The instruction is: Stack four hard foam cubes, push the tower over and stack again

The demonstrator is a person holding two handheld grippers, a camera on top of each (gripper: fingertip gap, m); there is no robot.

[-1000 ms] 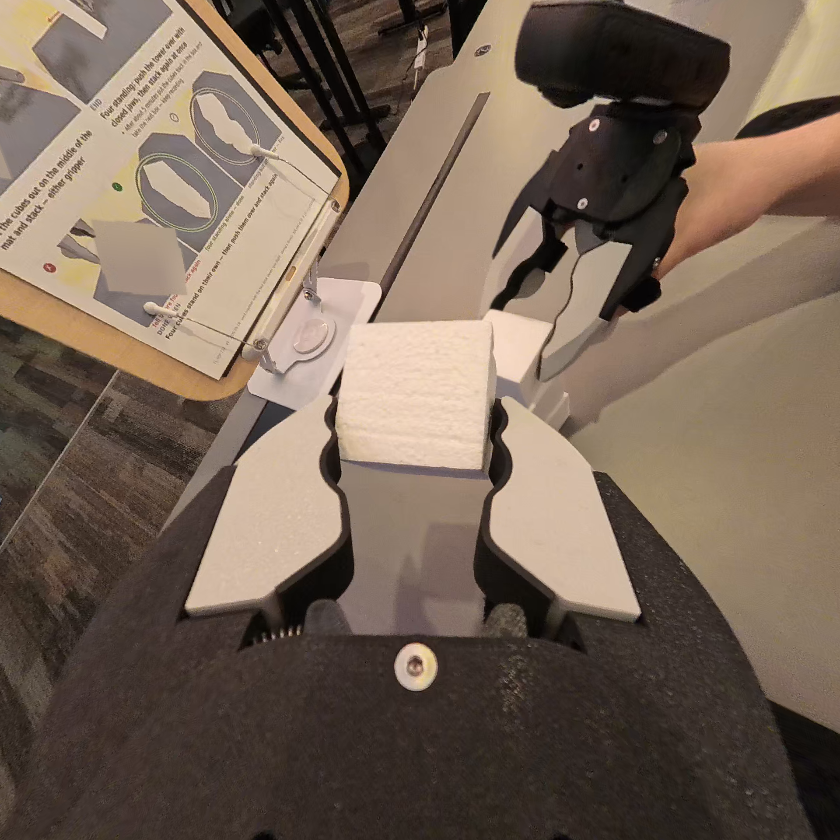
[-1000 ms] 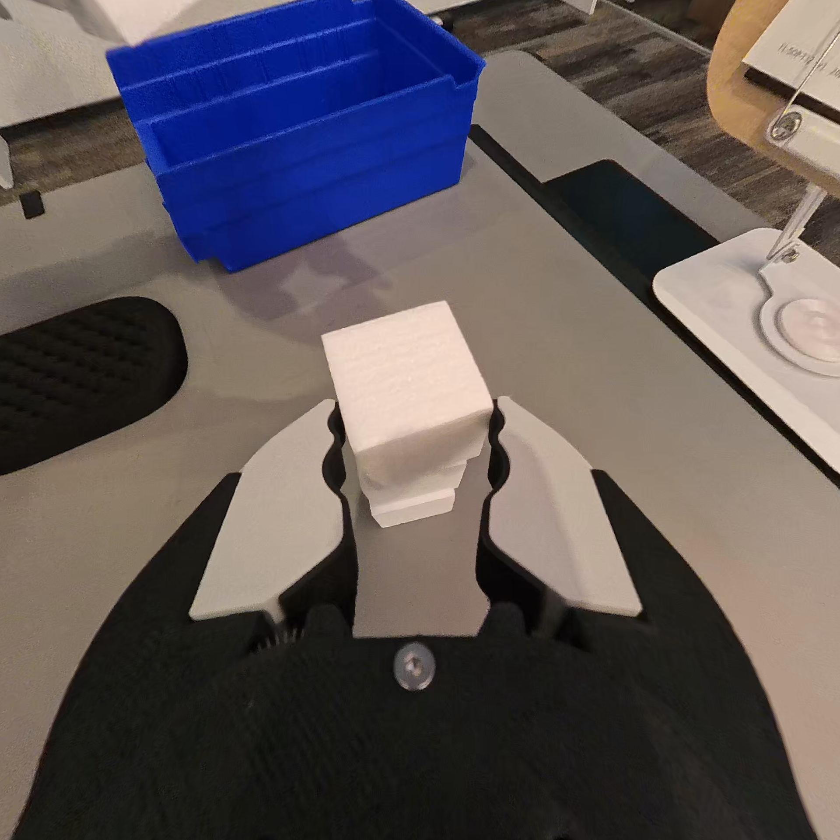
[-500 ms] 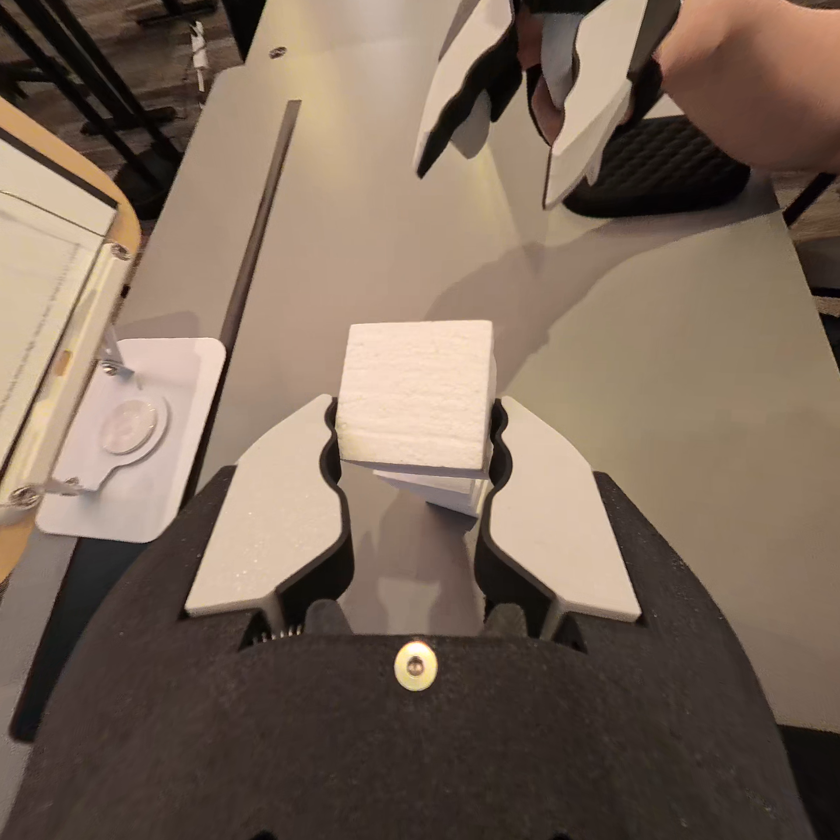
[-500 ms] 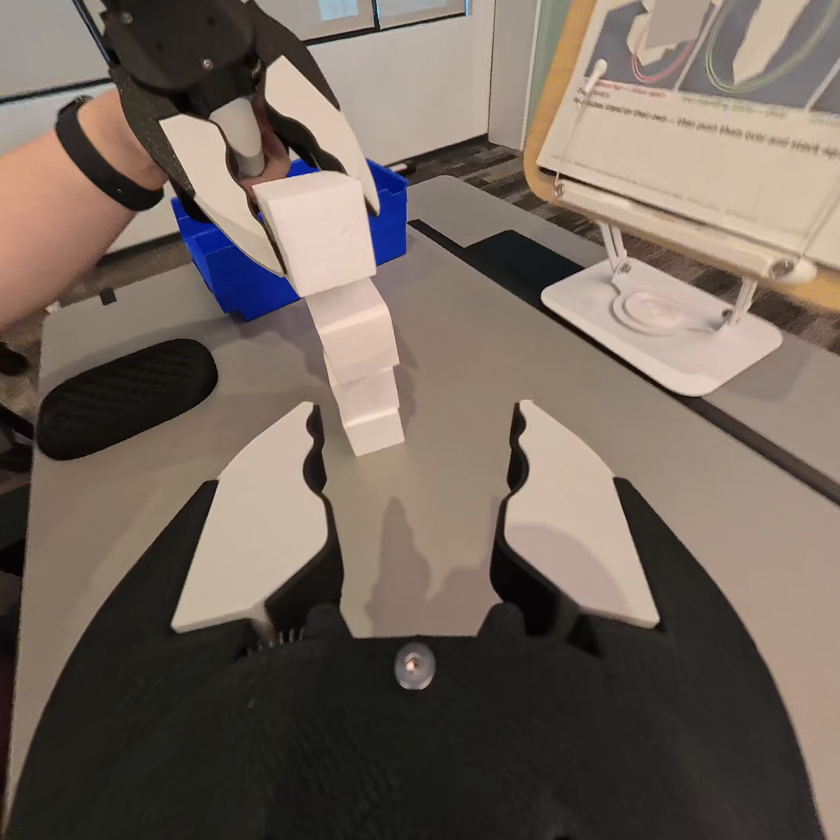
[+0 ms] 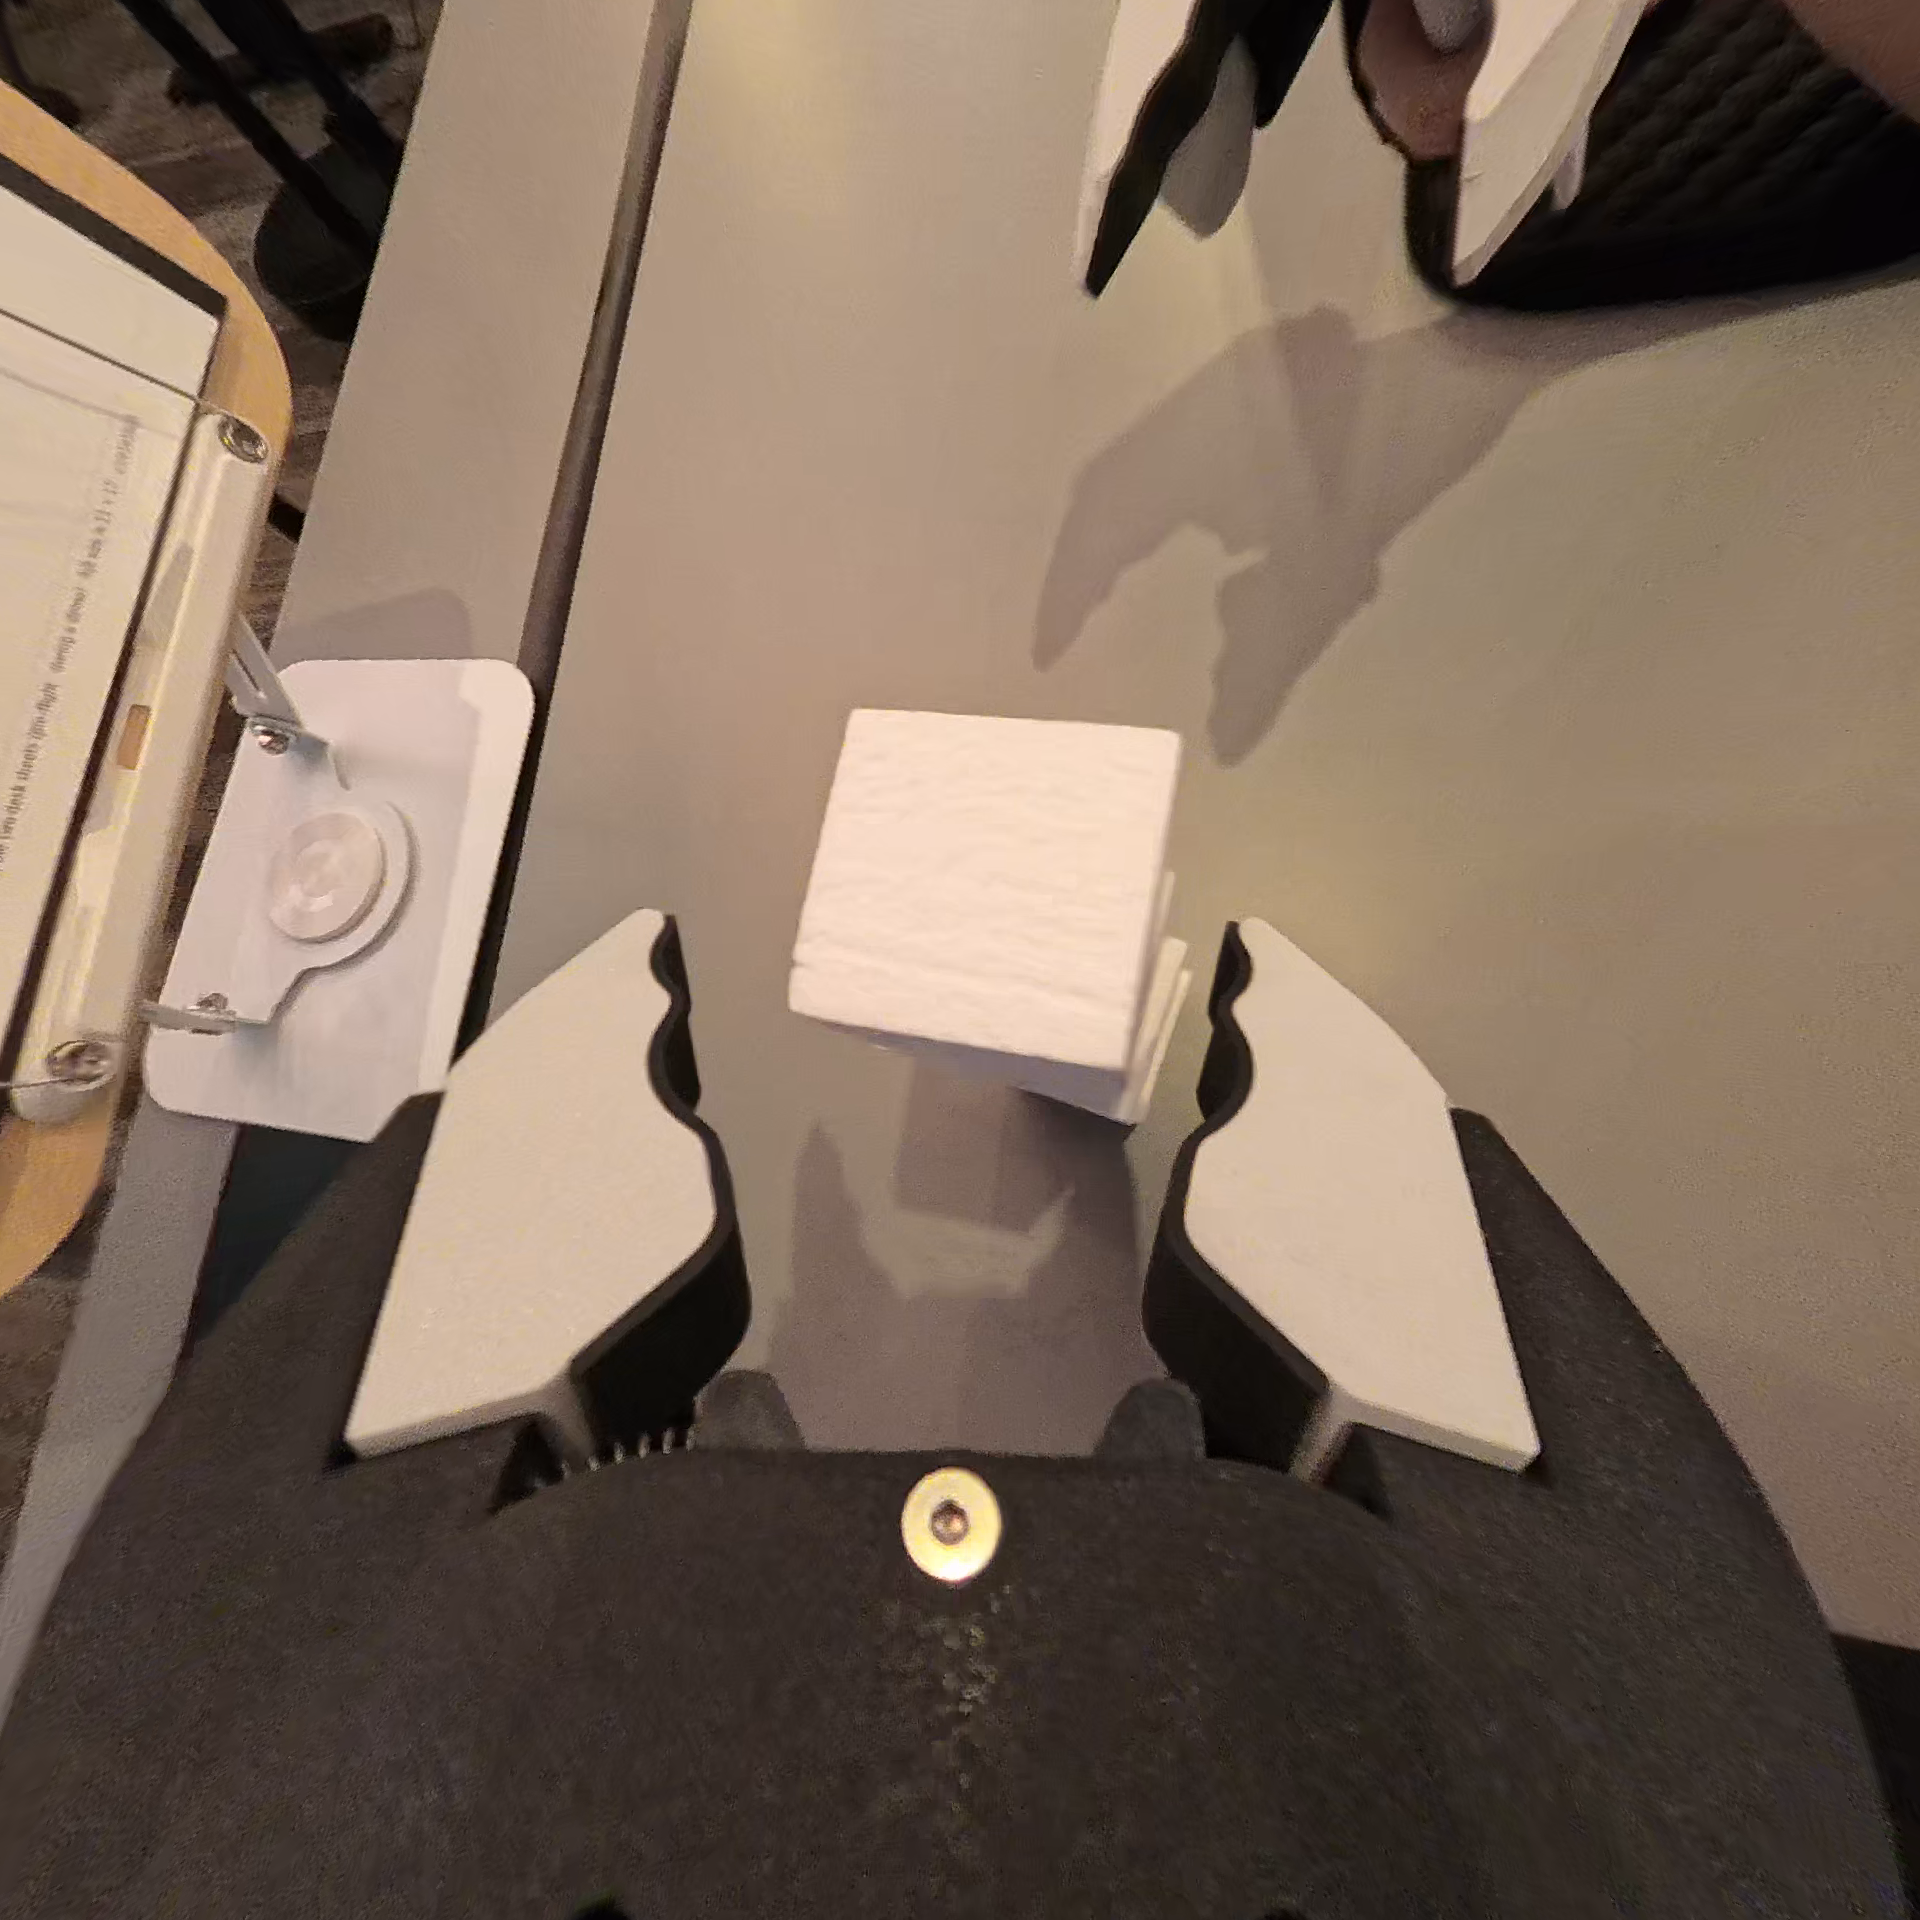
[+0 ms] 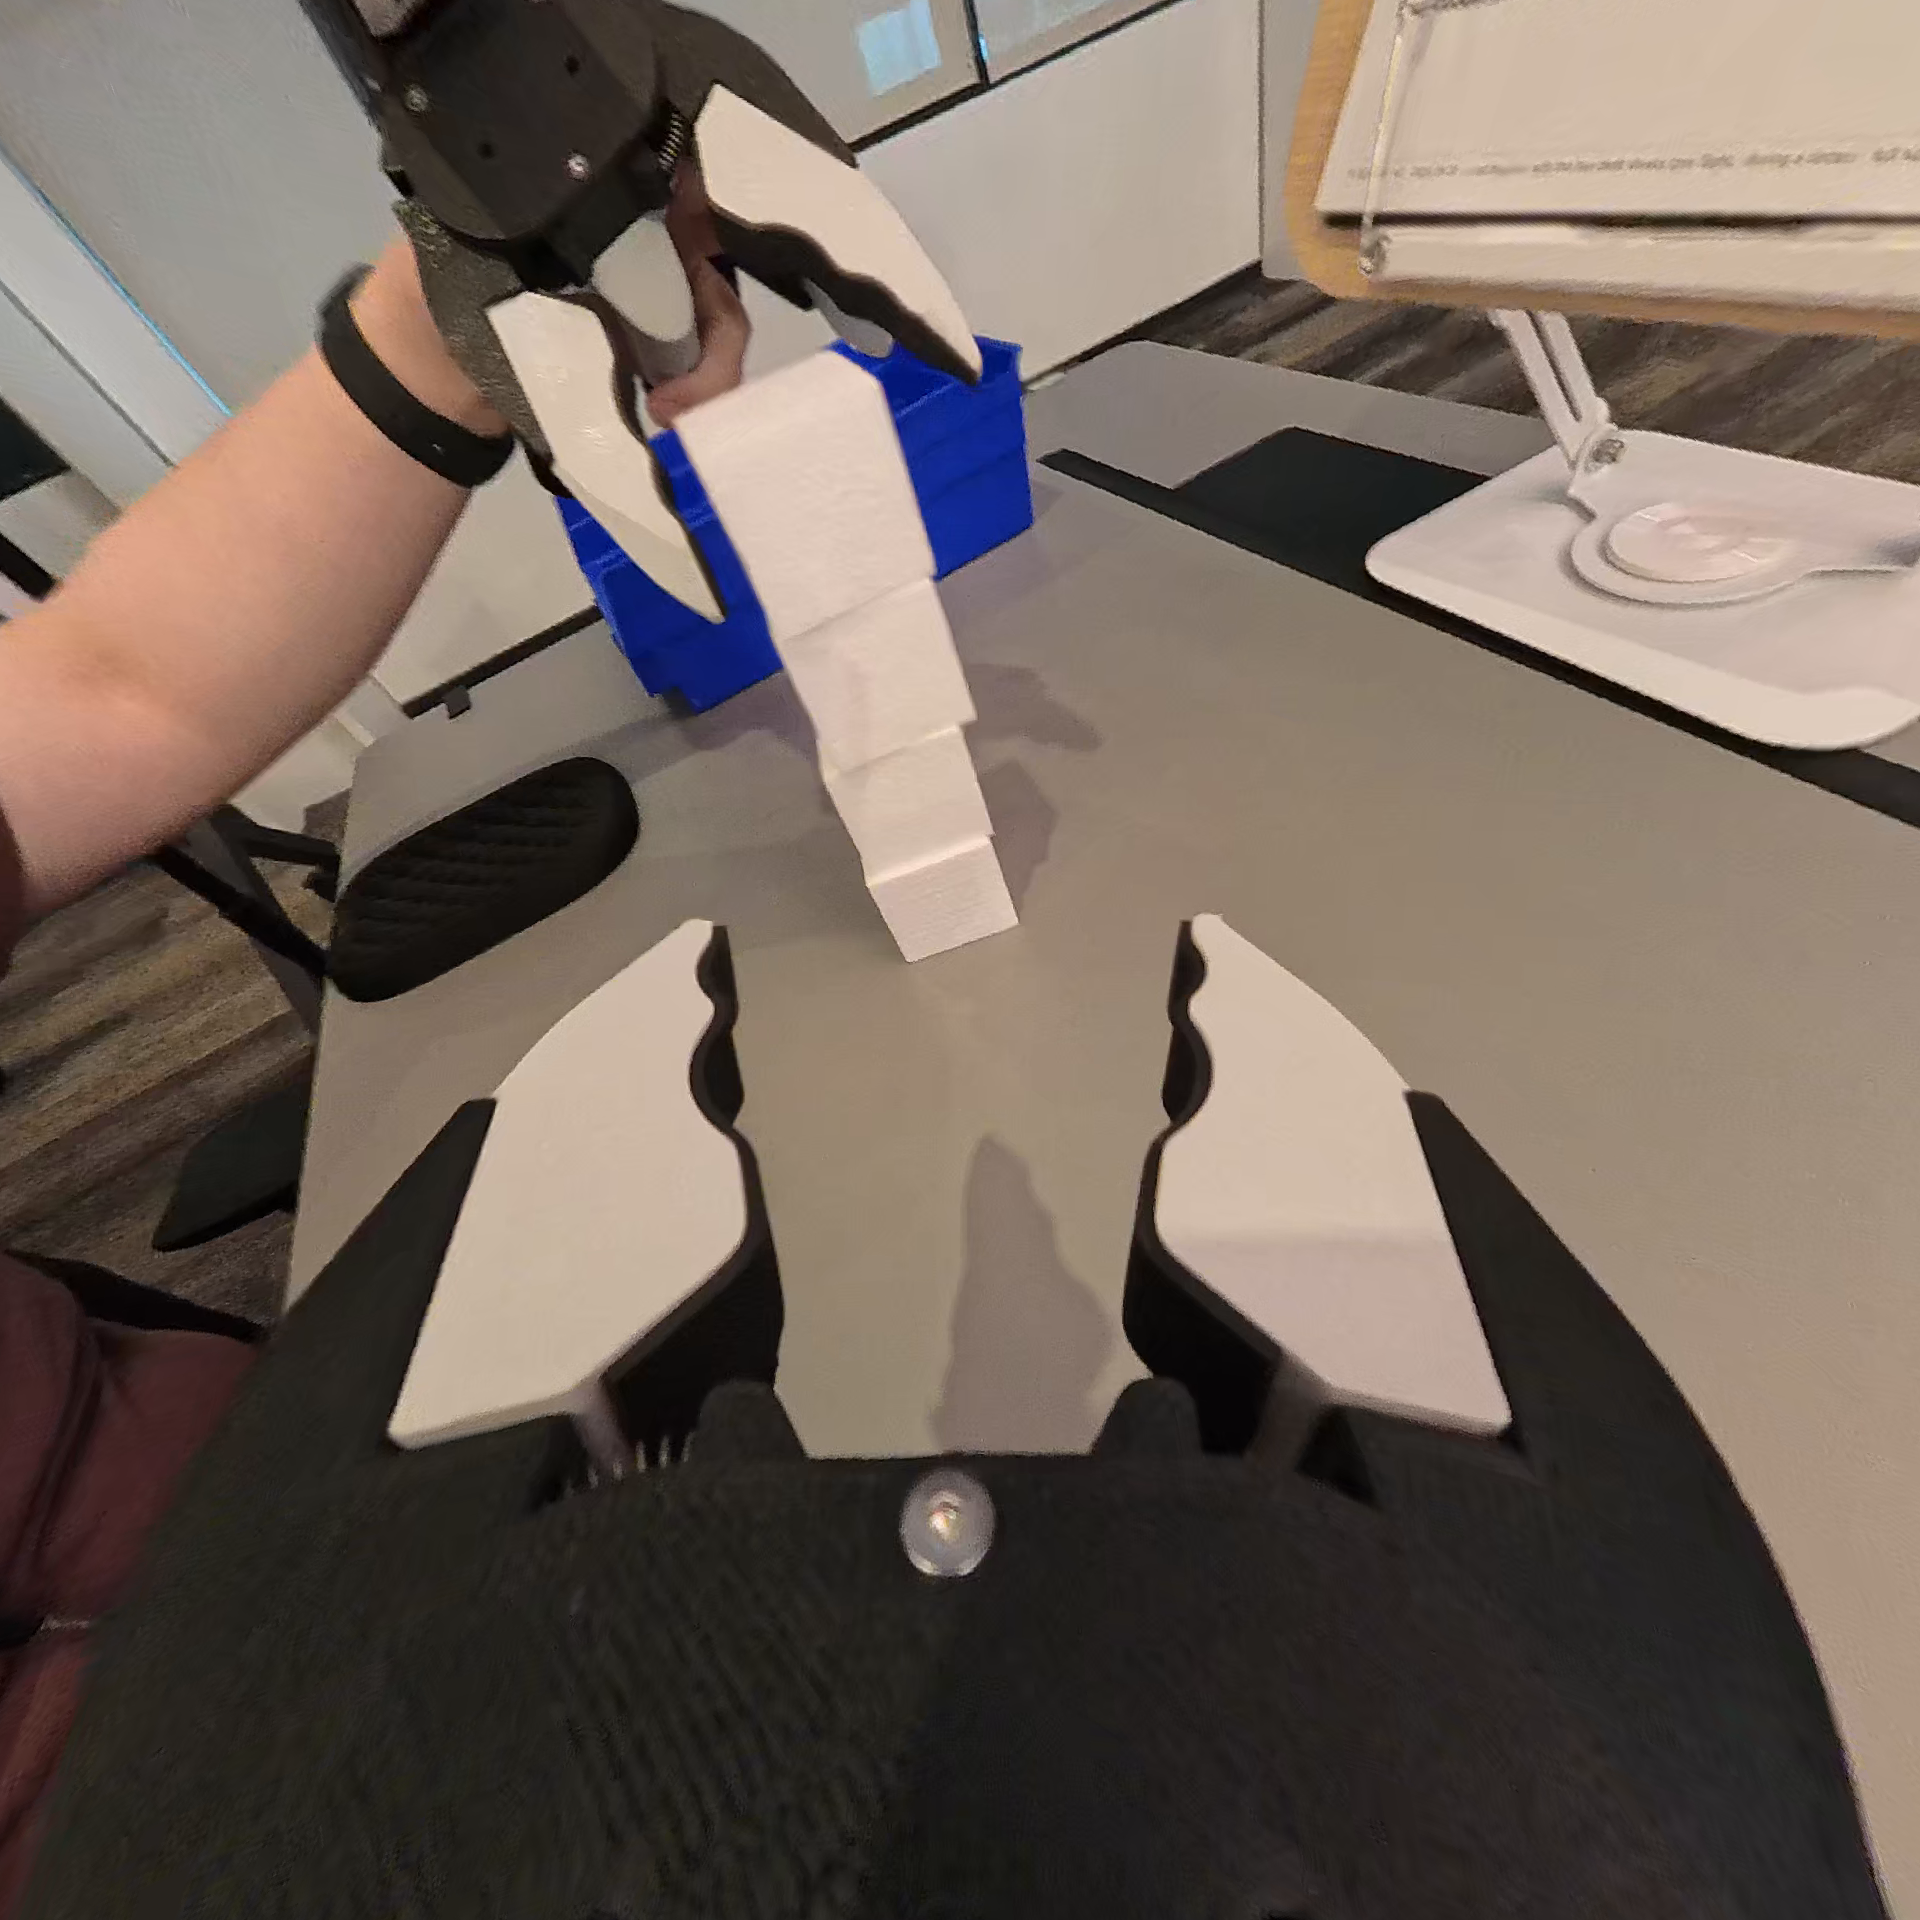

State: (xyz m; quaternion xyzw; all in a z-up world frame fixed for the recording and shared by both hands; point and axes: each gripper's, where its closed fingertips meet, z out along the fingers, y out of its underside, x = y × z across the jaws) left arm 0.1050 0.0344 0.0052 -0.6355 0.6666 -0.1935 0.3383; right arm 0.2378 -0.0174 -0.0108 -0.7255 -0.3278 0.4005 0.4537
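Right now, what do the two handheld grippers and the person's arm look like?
Both the left gripper and right gripper have textured black bodies, white wavy-edged fingers with black inner pads and a silver centre screw. The left wrist wears a black band.

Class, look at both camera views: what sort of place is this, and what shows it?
Probably an office or lab workstation: a grey desk, a blue storage bin, an instruction sheet on a stand, patterned carpet beyond.
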